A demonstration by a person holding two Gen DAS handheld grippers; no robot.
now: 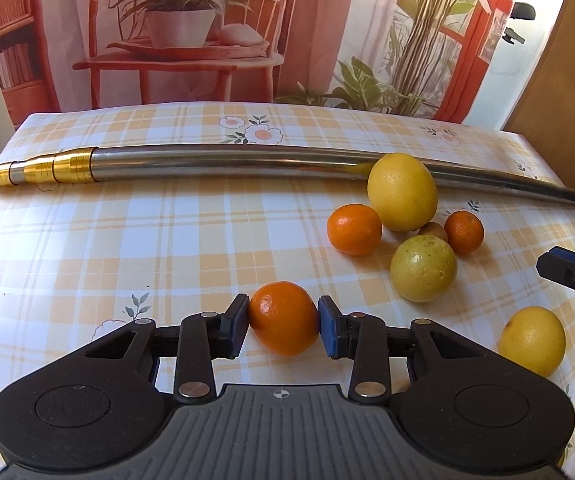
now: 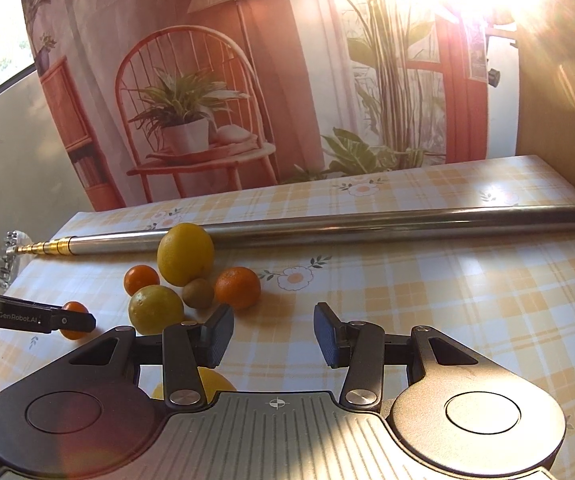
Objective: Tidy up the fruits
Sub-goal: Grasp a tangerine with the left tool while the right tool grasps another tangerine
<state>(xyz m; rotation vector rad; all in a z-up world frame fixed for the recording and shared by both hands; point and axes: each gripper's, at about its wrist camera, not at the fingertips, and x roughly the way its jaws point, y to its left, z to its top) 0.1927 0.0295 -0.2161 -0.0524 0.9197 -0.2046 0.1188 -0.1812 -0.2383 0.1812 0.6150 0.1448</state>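
While the left wrist view looks across a checked tablecloth [image 1: 167, 240], the left gripper [image 1: 283, 324] is clamped on a small orange [image 1: 283, 318], one pad pressing each side of it. A long metal pole [image 1: 227, 160] lies across the far part of the cloth. Just in front of the pole sits a cluster of fruit: a large lemon [image 1: 402, 191] touching the pole, a second orange [image 1: 354, 229], a third orange [image 1: 464, 231], a yellow-green fruit [image 1: 423, 268], and a brown fruit [image 1: 433, 231] mostly hidden between them. Another lemon [image 1: 532, 340] lies well nearer than the pole, partly cut off by the gripper body. At the right edge only the tip of the right gripper [image 1: 571, 274] shows.

From the right wrist view, the right gripper [image 2: 273, 334] hangs with its jaws spread and nothing between them. The same cluster lies in front of the pole [image 2: 367, 222]: lemon [image 2: 185, 254], two oranges [image 2: 237, 288] [image 2: 141, 279], yellow-green fruit [image 2: 155, 309] and brown fruit [image 2: 198, 293]. A finger of the left gripper [image 2: 63, 321] covers much of the held orange [image 2: 74, 334]. Strong glare washes out the upper right corner.
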